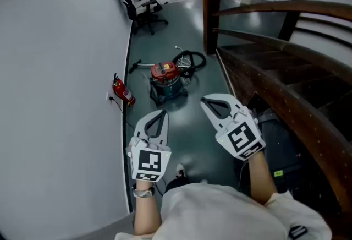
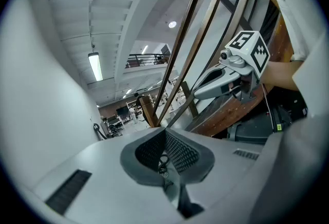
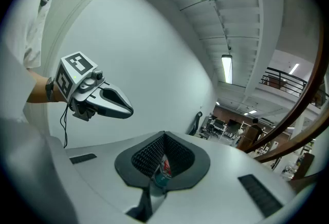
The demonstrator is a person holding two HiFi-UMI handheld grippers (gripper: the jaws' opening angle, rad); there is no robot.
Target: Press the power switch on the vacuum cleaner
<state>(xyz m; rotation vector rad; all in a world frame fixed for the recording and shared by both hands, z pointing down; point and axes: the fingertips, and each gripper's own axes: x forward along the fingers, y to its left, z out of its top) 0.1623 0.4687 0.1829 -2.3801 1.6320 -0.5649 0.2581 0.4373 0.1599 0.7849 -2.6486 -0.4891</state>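
The vacuum cleaner (image 1: 165, 80), with a red top and a teal drum, stands on the dark floor ahead of me near the wall; no switch can be made out from here. Its black hose (image 1: 191, 59) coils behind it. Both grippers hover well short of it, pointing toward it. My left gripper (image 1: 163, 113) is shut and empty, as is my right gripper (image 1: 204, 101). In the right gripper view a sliver of the vacuum cleaner (image 3: 164, 170) shows through the gap behind the closed tips of the right gripper (image 3: 164, 136). The left gripper (image 2: 165, 131) sees only hose loops there.
A grey wall (image 1: 55, 68) runs along the left, with a red fire extinguisher (image 1: 123, 92) at its foot. A curved wooden staircase (image 1: 286, 79) closes the right side, dark equipment (image 1: 278, 145) under it. An office chair (image 1: 144, 12) stands farther back.
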